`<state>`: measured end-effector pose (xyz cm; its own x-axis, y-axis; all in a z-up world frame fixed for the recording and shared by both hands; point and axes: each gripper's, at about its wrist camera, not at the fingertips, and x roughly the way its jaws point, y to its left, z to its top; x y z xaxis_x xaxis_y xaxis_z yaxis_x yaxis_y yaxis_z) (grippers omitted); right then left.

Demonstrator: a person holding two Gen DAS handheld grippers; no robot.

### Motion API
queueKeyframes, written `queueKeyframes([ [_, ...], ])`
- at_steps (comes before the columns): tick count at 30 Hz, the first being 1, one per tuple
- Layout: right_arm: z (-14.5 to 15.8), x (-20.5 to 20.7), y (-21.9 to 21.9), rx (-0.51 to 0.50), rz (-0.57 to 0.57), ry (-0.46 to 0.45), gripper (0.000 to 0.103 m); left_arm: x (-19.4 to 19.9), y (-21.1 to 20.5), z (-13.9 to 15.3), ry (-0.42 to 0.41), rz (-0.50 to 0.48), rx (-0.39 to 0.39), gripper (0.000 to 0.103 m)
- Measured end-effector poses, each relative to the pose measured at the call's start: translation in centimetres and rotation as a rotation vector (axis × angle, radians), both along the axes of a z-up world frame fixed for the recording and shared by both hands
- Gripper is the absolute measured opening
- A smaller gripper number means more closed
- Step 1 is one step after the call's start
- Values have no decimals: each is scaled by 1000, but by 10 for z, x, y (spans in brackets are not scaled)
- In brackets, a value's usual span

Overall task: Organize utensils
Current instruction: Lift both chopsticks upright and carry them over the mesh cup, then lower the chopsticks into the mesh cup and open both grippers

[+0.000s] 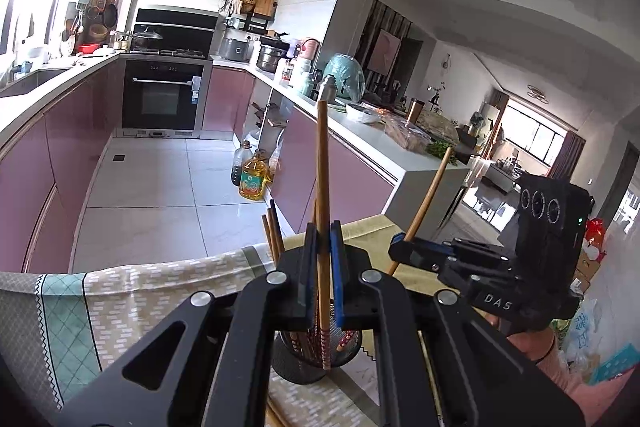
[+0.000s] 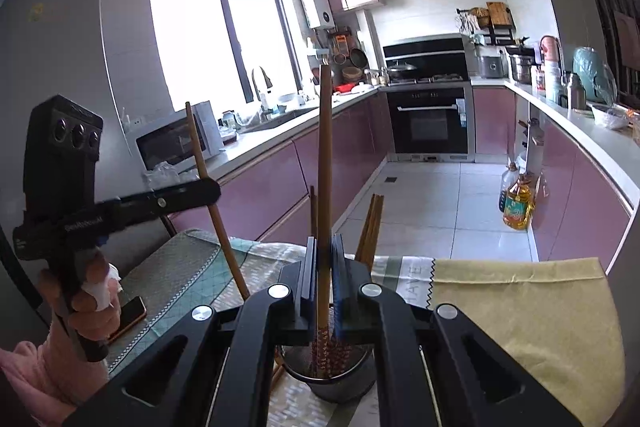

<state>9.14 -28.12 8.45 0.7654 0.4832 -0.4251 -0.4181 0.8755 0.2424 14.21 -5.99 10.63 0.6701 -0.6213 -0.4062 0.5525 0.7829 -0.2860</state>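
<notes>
L gripper (image 1: 323, 259) clamped — R gripper (image 2: 324, 267) clamped, both upright.

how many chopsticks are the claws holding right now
2: one upright in the left claw, chopstick; one tilted in the right claw, chopstick. Both hang over the holder, where others stand, some possibly hidden.

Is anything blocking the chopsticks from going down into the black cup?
Nothing visible blocks them. The left claw holds one chopstick upright, its patterned tip already at the mesh cup. The right claw holds another chopstick directly above the same cup.
</notes>
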Motion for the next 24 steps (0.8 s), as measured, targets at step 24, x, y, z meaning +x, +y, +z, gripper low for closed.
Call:
queueKeyframes([
  [24,-31,25,13,-59,25,136,6,6,-29,-23,65,-76,231,7],
])
